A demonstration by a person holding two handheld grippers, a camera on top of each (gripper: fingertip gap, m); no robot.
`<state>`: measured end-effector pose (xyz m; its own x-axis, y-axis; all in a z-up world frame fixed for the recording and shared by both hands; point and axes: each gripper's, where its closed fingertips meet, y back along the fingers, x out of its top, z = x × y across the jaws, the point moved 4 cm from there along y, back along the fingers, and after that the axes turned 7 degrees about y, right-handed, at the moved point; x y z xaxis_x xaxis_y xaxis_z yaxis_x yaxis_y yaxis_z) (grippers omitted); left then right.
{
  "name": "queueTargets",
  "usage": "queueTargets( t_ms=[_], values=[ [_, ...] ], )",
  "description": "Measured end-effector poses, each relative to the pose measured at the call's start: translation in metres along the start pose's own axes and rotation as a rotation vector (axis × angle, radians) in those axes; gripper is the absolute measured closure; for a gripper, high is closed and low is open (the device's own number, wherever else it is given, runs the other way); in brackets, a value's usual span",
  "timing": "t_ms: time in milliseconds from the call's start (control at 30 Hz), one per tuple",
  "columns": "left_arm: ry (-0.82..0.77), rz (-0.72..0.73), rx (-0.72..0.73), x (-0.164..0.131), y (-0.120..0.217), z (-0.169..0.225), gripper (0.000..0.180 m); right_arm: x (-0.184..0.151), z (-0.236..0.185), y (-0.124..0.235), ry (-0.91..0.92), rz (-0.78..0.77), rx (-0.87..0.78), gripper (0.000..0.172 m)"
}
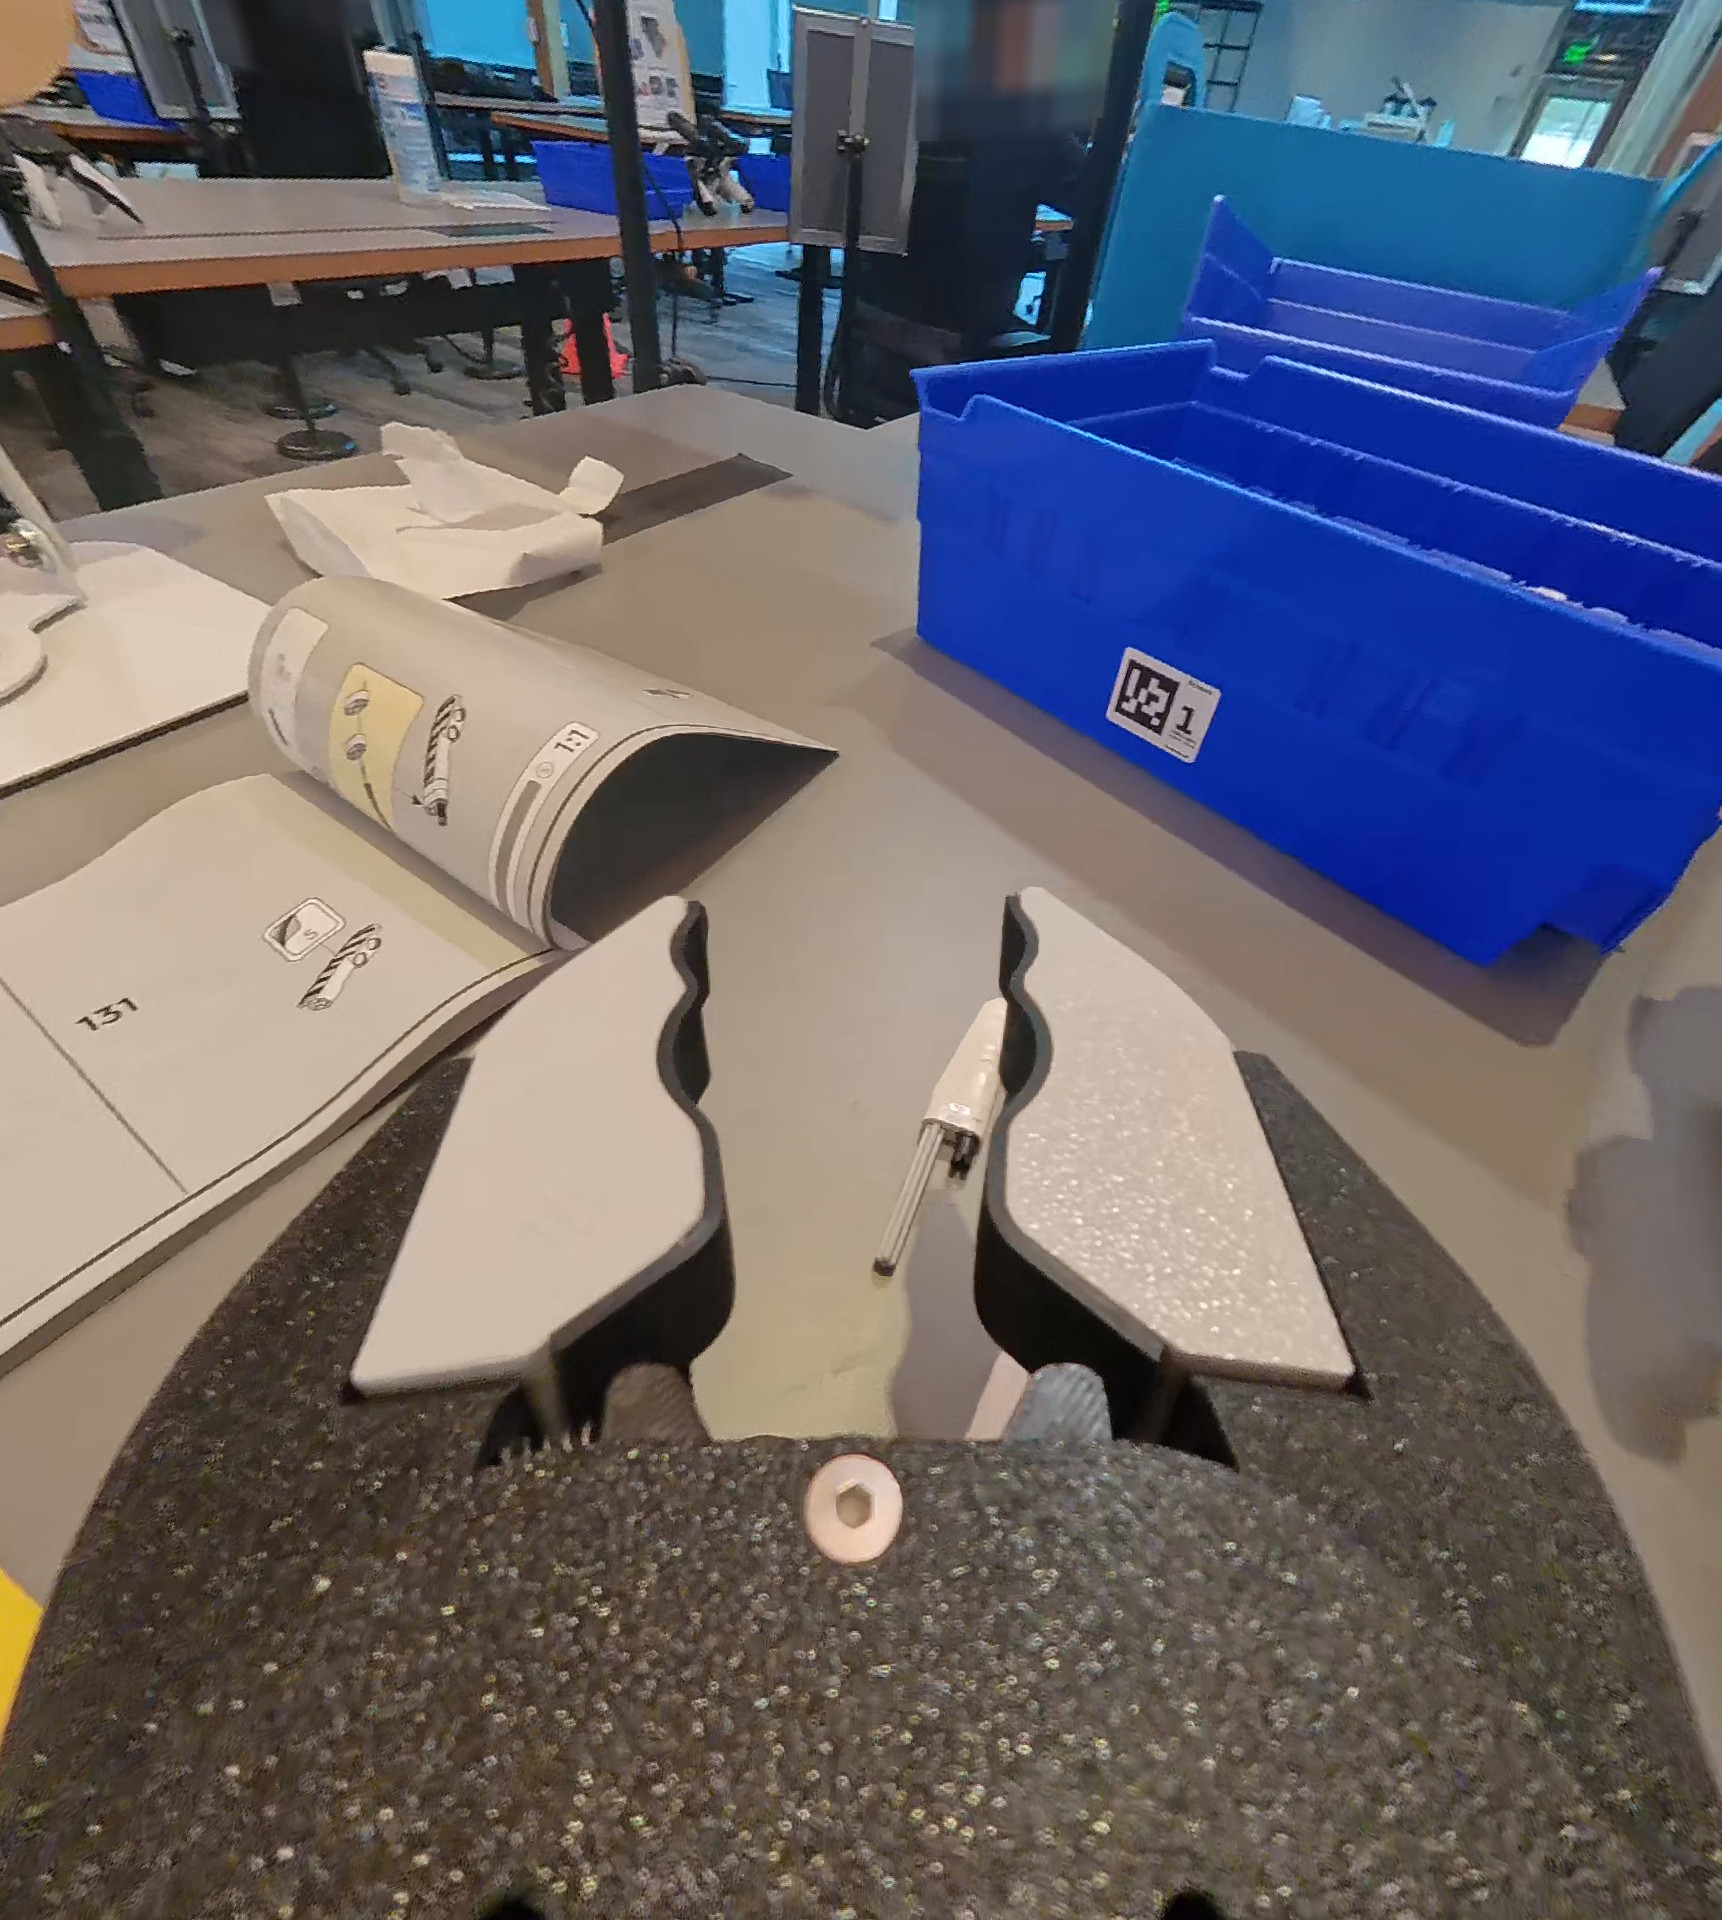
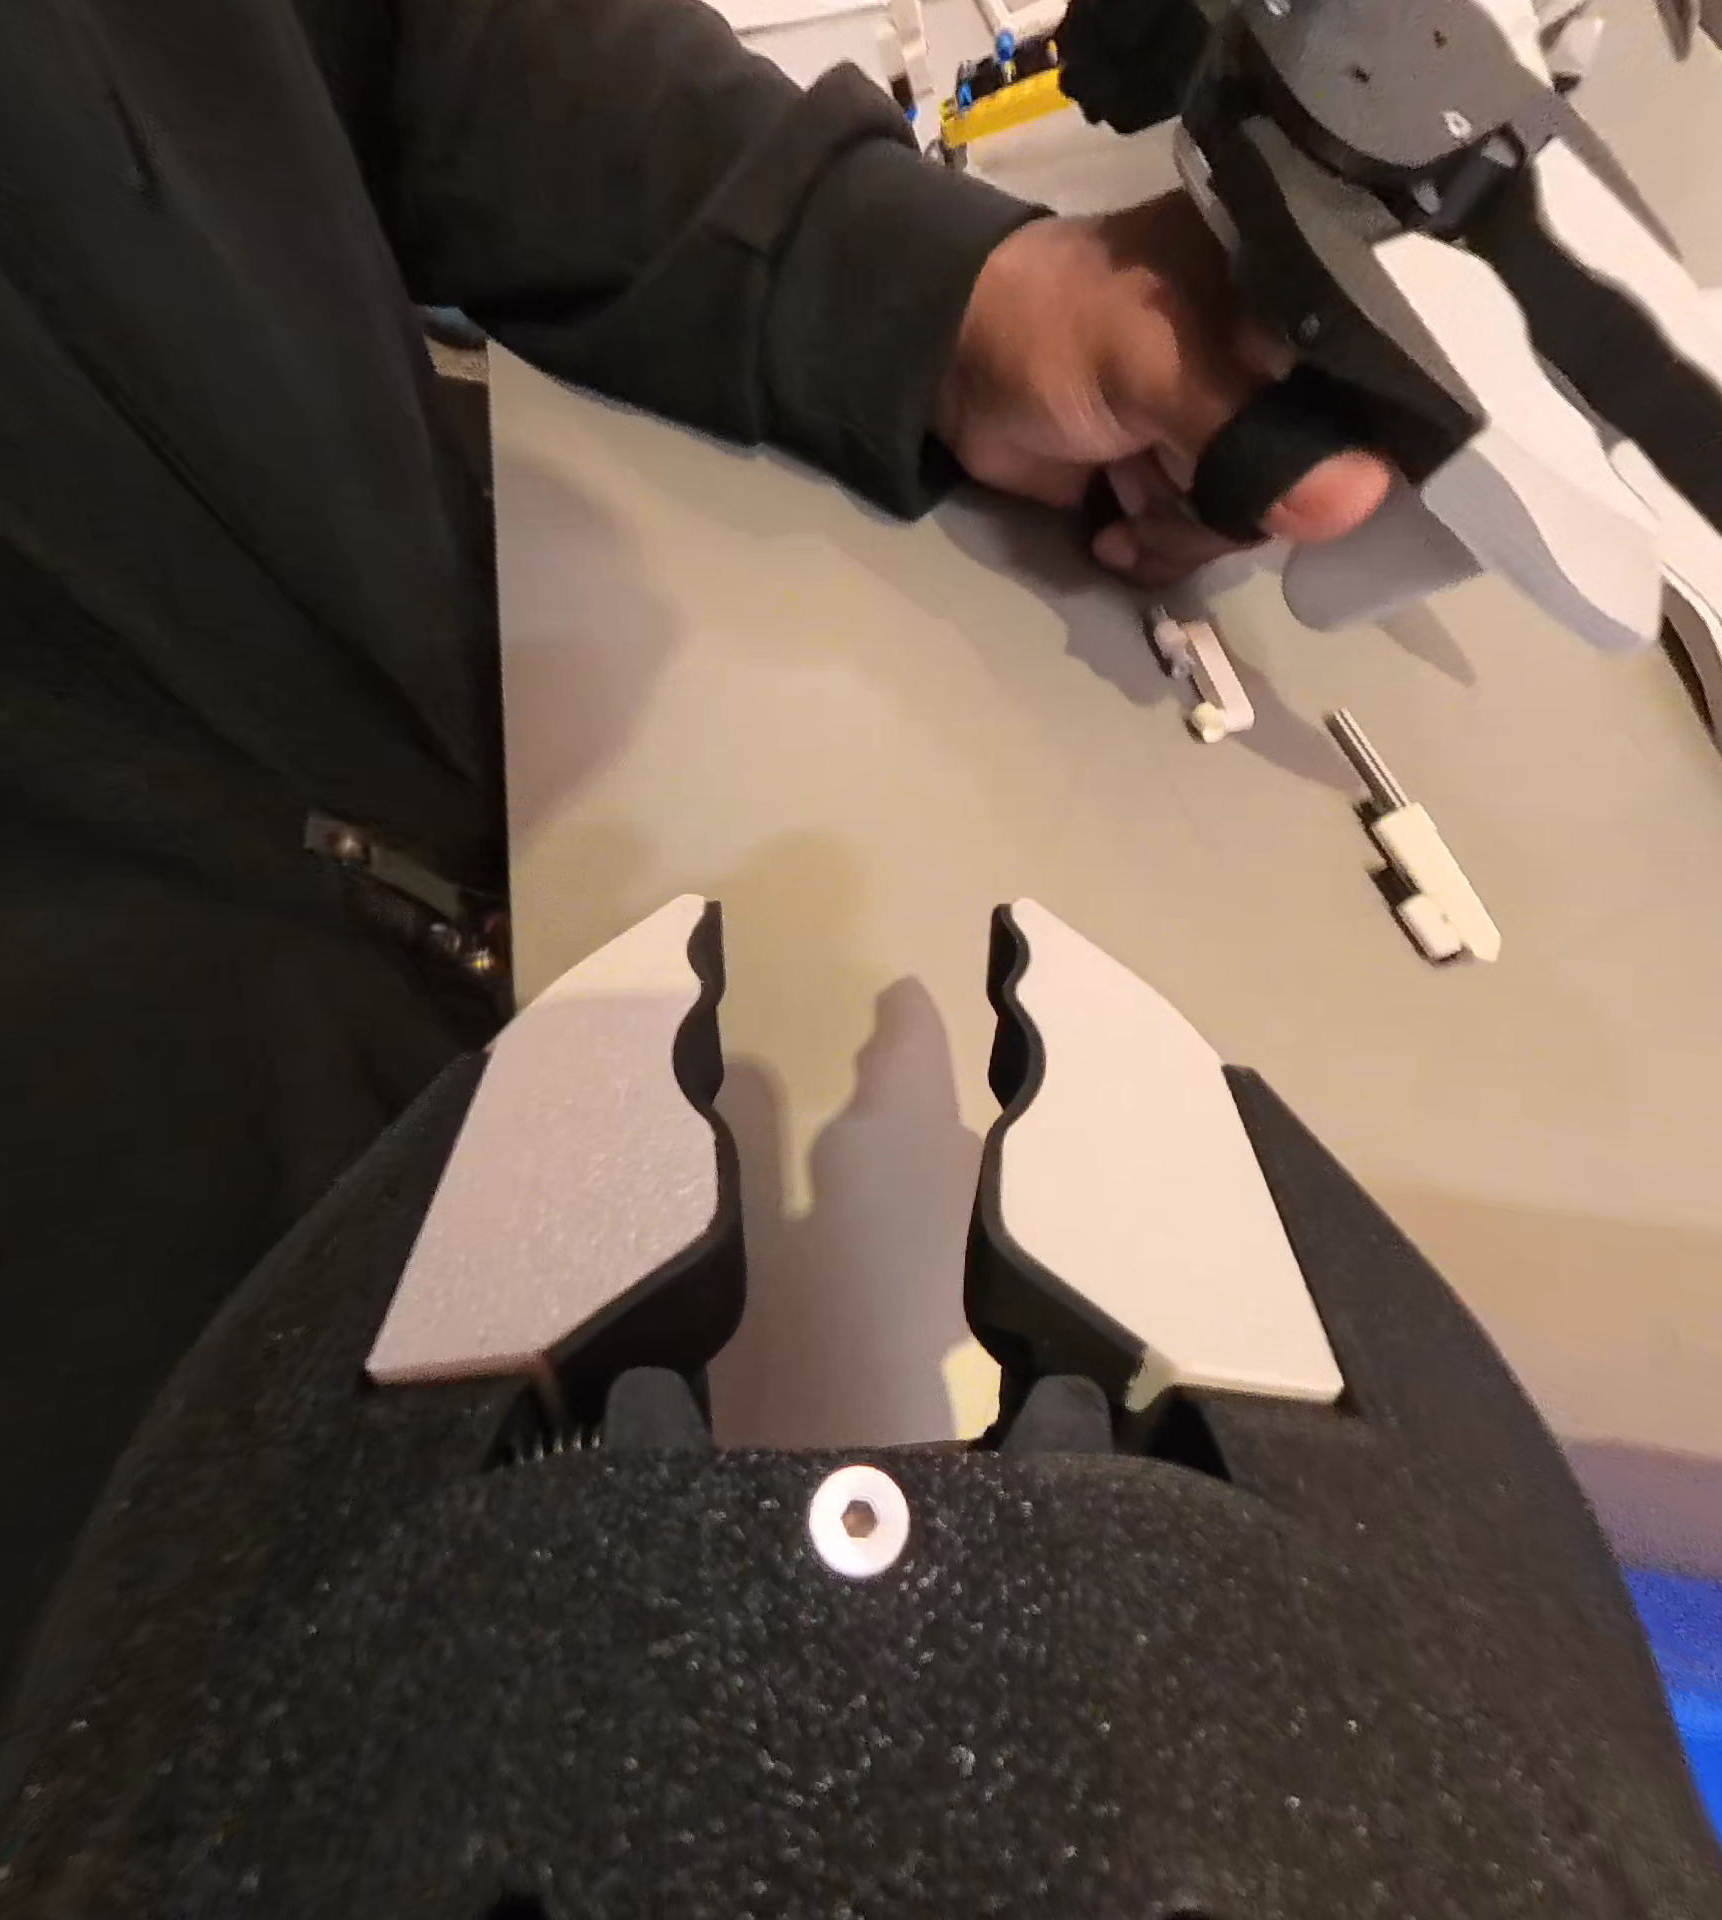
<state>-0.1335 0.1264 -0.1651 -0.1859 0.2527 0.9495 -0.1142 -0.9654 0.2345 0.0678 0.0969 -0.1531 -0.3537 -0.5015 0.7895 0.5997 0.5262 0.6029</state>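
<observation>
Left tongs (image 1: pixel 852 914): hovering low over the grey table (image 1: pixel 836 644), the jaws standing wide apart and gripping nothing.
Small part at the left tongs: a white plastic piece with a thin grey rod (image 1: pixel 945 1132) is lying flat on the table between the two fingers, close against the inner edge of the right finger (image 1: pixel 1127 1143); whether it is touching that pad I cannot tell. The left finger is standing well clear of it.
Right tongs (image 2: pixel 855 914): pointing down at a bare stretch of table near its front edge, the jaws parted and nothing between them but their own shadow.
Other parts: seen from the right tongs, the same rod piece (image 2: pixel 1413 862) and a second small white piece (image 2: pixel 1200 675) are lying ahead and to the right, well apart from the fingertips.
Around the left tongs: an open booklet (image 1: pixel 213 987) is curling up just to the left, a blue bin (image 1: pixel 1356 623) is sitting ahead to the right, and crumpled white paper (image 1: pixel 441 520) is lying farther ahead.
Handling: the rod piece is looking light, stiff and smooth, so likely to skid or roll when nudged.
Where to hold: the blocky white body is probably offering flatter faces than the slim rod.
</observation>
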Motion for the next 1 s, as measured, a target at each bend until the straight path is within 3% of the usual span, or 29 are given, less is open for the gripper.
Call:
queueTargets(
  t_ms=[433, 600, 1000],
  values=[
    [-0.138, -0.013, 0.254, -0.004, 0.019, -0.015, 0.124, 0.033, 0.034, -0.056, -0.058, 0.111, -0.051, 0.123],
    [-0.202, -0.03, 0.299, -0.009, 0.03, -0.015, 0.124, 0.027, 0.044, -0.068, -0.052, 0.078, -0.057, 0.122],
    [-0.242, -0.062, 0.382, -0.017, 0.055, -0.02, 0.125, 0.0, 0.045, -0.058, 0.052, 0.003, -0.014, 0.123]
  ],
)
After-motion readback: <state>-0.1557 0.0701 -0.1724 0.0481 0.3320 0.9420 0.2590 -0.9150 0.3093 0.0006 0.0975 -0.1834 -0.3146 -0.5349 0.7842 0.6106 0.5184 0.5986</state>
